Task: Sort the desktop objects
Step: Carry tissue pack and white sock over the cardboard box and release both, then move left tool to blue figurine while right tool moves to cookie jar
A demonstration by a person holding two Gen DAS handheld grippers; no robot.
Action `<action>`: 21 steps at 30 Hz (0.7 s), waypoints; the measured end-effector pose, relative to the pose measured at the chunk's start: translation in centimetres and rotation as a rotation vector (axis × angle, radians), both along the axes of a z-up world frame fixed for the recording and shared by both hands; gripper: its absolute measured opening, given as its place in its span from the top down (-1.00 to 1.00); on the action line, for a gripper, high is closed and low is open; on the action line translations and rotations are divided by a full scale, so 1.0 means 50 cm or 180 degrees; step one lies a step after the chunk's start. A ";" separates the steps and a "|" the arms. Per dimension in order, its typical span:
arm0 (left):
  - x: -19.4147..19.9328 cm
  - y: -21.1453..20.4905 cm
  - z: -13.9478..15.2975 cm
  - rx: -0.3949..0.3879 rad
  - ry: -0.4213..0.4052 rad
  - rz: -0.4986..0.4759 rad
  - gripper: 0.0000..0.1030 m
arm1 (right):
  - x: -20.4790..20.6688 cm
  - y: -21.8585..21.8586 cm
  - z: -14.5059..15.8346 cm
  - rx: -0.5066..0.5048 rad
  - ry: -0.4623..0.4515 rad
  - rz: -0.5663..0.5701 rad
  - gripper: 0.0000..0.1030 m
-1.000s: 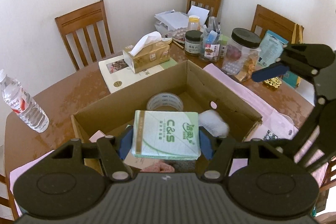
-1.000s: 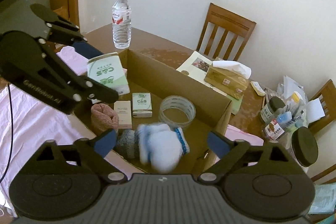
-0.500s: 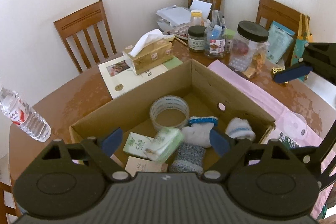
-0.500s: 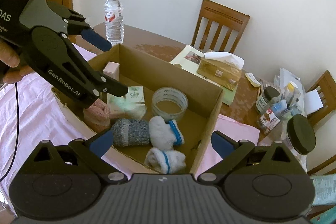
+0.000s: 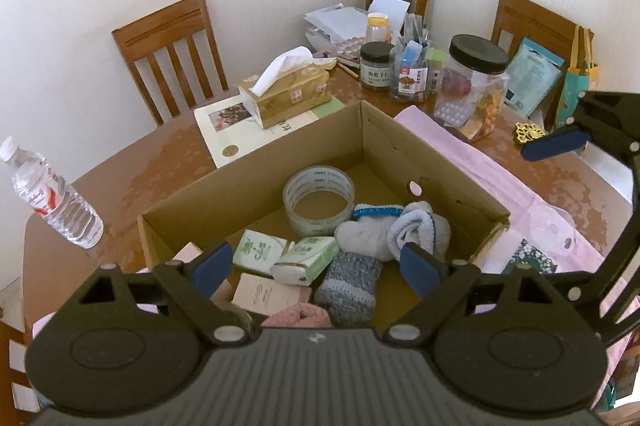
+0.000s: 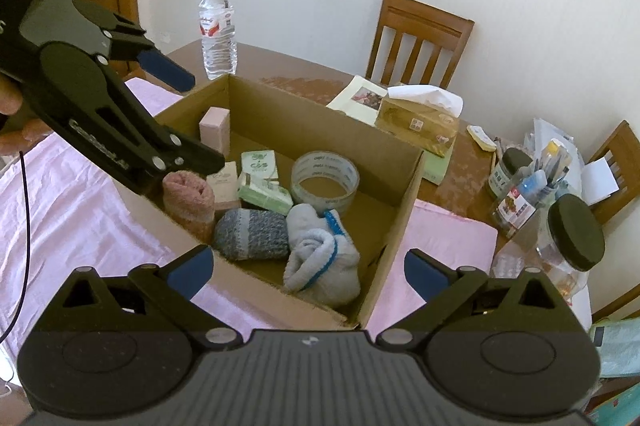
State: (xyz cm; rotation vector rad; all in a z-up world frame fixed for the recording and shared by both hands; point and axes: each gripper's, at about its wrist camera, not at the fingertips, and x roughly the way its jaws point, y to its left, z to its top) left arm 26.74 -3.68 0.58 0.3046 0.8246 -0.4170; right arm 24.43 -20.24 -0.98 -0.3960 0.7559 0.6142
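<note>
Both grippers hang empty — left gripper (image 5: 316,266) and right gripper (image 6: 306,272), jaws still spreading — over the cardboard box (image 6: 404,194). Tissue pack (image 5: 306,260) lies tilted on its neighbours inside; beyond, tape roll (image 5: 319,195) — a careless descent could snag the box rim.

In the box (image 5: 400,142) on the table (image 5: 160,162), tape (image 5: 319,200) lies behind socks (image 5: 416,232) and tissue packs (image 5: 308,258); a bottle (image 5: 52,198) stands left.

Left gripper (image 5: 318,268) released tissue pack (image 5: 306,260) into box (image 5: 248,182).
</note>
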 end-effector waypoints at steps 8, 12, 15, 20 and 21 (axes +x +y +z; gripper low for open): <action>-0.064 0.005 0.004 -0.0015 -0.0013 0.0147 -0.80 | -0.036 -0.007 -0.015 0.0041 0.0068 0.0096 -1.00; -0.097 0.006 0.002 -0.0026 0.0021 0.0200 -0.80 | -0.056 -0.011 -0.018 0.0062 0.0104 0.0128 -1.00; -0.122 0.007 -0.001 -0.0028 0.0038 0.0184 -0.80 | -0.071 -0.015 -0.022 0.0078 0.0137 0.0117 -1.00; -0.156 0.006 -0.013 -0.0051 0.0076 0.0082 -0.80 | -0.103 -0.020 -0.028 0.0106 0.0196 0.0001 -1.00; -0.163 0.007 -0.016 -0.0062 0.0086 0.0062 -0.80 | -0.111 -0.020 -0.029 0.0106 0.0200 -0.0024 -1.00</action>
